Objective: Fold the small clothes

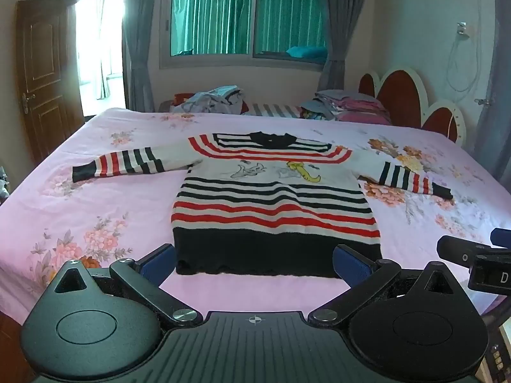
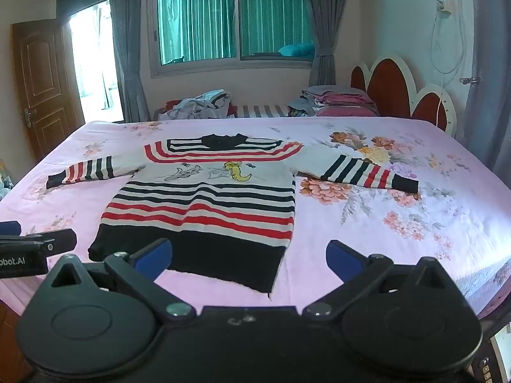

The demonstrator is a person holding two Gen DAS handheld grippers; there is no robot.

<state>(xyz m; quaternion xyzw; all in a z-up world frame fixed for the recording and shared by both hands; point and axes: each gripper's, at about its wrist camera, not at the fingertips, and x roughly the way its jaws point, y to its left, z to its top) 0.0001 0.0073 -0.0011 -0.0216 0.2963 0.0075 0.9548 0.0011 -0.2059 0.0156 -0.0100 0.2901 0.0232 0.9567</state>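
Observation:
A small striped sweater [image 1: 274,204] in red, black and white lies flat on the pink floral bed sheet [image 1: 95,210], both sleeves spread out sideways, black hem toward me. It also shows in the right wrist view [image 2: 204,204]. My left gripper [image 1: 255,263] is open and empty, hovering just in front of the hem. My right gripper [image 2: 249,260] is open and empty, in front of the hem's right corner. The right gripper shows at the right edge of the left wrist view [image 1: 472,255]; the left one shows at the left edge of the right wrist view [image 2: 35,245].
A loose pile of clothes [image 1: 214,99] and a stack of folded clothes [image 1: 348,105] lie beyond the far edge of the bed. A red headboard [image 1: 405,99] stands at the right. A wooden door [image 1: 41,73] and a window are behind.

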